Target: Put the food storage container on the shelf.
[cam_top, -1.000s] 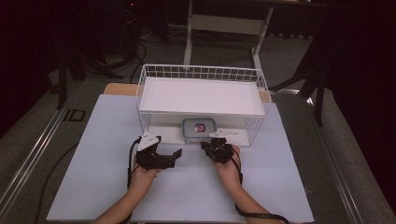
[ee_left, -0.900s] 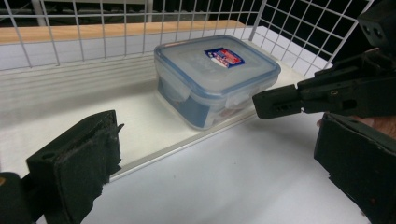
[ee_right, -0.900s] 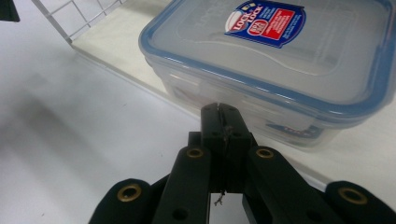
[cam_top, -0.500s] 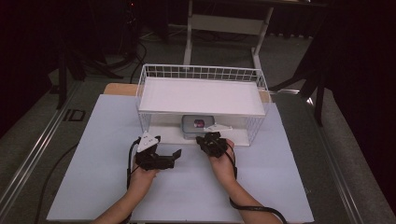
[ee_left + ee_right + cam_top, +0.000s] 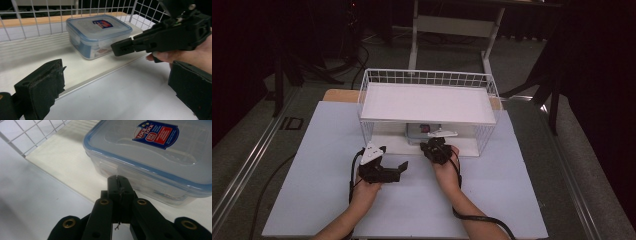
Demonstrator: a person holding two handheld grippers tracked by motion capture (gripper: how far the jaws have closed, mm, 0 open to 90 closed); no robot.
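A clear plastic box with a blue-rimmed lid and a red-and-blue label (image 5: 418,131) (image 5: 97,32) (image 5: 155,157) stands on the white base board under the wire shelf (image 5: 427,102). My right gripper (image 5: 435,143) (image 5: 117,181) reaches in under the shelf, jaws shut with nothing between them, its tip just short of the box's near wall. In the left gripper view the right gripper (image 5: 122,47) points at the box's side clip. My left gripper (image 5: 399,171) (image 5: 117,87) rests on the table left of it, open wide, holding nothing.
The white wire rack has a basket-like rim (image 5: 427,77) and wire side walls (image 5: 37,22). A low lip of the base board (image 5: 105,75) separates it from the white tabletop (image 5: 312,165). Dark floor and stands lie beyond the table.
My right gripper has moved forward, away from the person, in under the shelf toward the box. The left gripper has barely shifted.
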